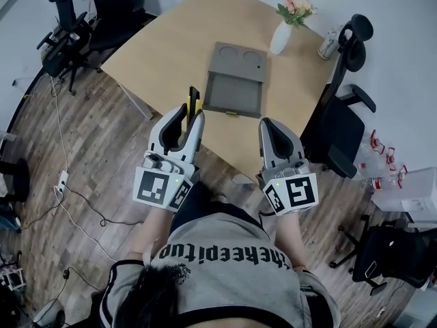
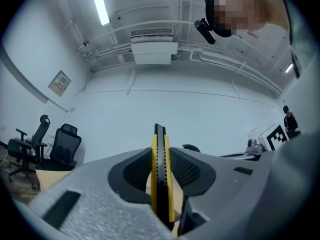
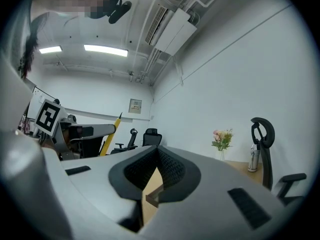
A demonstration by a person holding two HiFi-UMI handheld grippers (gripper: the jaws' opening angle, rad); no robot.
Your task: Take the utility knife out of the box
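My left gripper is shut on a yellow and black utility knife, whose tip sticks up past the jaws. In the left gripper view the knife stands upright, clamped between the two pads, and the gripper points out over the room. The grey box lies open on the wooden table, beyond both grippers. My right gripper hangs near the table's front edge, shut with nothing in it. In the right gripper view its pads meet at the tips, and the knife shows off to the left.
A white vase of flowers and a bottle stand at the table's far right corner. A black office chair is right of the table, and more chairs are at the far left. Cables run over the wooden floor.
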